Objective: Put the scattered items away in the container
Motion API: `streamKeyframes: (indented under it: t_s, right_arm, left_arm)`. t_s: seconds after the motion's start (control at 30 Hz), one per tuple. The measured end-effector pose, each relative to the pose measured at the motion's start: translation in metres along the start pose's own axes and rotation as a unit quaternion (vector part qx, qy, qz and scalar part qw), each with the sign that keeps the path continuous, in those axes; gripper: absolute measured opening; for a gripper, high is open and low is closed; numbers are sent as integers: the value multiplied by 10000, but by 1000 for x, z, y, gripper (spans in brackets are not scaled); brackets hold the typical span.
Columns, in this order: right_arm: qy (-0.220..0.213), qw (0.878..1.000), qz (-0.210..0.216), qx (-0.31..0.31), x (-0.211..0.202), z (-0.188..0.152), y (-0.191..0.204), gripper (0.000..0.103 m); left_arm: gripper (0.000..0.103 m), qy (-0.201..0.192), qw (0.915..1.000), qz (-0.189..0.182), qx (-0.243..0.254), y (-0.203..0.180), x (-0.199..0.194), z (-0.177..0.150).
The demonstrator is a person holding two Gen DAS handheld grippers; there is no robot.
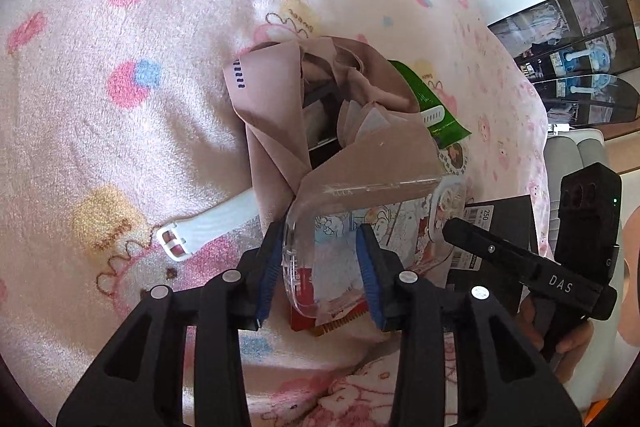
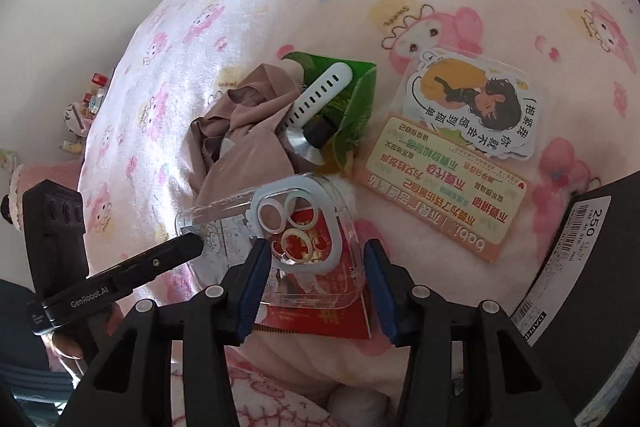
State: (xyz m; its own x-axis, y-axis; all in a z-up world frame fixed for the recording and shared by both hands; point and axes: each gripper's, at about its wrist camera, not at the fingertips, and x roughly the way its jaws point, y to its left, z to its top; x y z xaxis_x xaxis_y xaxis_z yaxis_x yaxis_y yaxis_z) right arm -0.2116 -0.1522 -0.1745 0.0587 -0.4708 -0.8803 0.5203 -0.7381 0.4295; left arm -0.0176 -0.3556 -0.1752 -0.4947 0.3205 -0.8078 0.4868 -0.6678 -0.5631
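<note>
A clear phone case (image 2: 308, 247) with pale blue camera rings lies on a pink cartoon blanket, over a red packet (image 2: 320, 323). Both grippers straddle it. My left gripper (image 1: 320, 263) is open with its blue pads on either side of one end of the phone case (image 1: 320, 227). My right gripper (image 2: 314, 287) is open around the case's camera end. A crumpled beige cloth (image 2: 244, 143) lies just beyond, with a white watch (image 2: 316, 99) on a green packet (image 2: 356, 99). The watch strap (image 1: 208, 227) sticks out from under the beige cloth (image 1: 272, 123) in the left wrist view.
A stack of sticker cards (image 2: 452, 163) lies to the right on the blanket. A black box (image 2: 588, 255) with a barcode label stands at the far right; it also shows in the left wrist view (image 1: 504, 223). The bed edge drops off at the left (image 2: 92, 163).
</note>
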Motion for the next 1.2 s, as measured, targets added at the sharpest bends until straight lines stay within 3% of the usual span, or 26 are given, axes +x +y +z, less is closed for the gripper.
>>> streamKeyframes:
  t_s: [0.17,0.37,0.47,0.6,0.7,0.87,1.03,1.2]
  right_arm:
    - [-434,9990,90,68,-41,-13,4,42]
    - [-1095,9928,287,398,-99,-55,-6,42]
    - [-1394,9885,228,535,-137,-87,-25,42]
    - [-1750,9813,-150,787,-188,-134,-54,42]
    - [-1959,9732,-505,1089,-218,-174,-81,42]
    - [-2046,9603,-567,1810,-240,-230,-143,42]
    - [-1980,9483,-664,2389,-233,-268,-193,42]
    - [-1827,9453,-807,2580,-218,-281,-216,42]
  left_arm:
    - [40,-192,9990,-266,302,-28,-30,-5]
    - [40,-340,9926,-773,872,-84,-62,-19]
    - [40,-163,9840,-1202,1308,-130,-62,-34]
    - [41,187,9714,-1333,1956,-198,-37,-69]
    - [41,590,9643,-1544,2071,-231,-11,-96]
    - [42,1128,9481,-1331,2659,-291,37,-141]
    - [46,1419,9290,-994,3271,-329,84,-174]
    - [49,1755,9279,-900,3164,-318,112,-187]
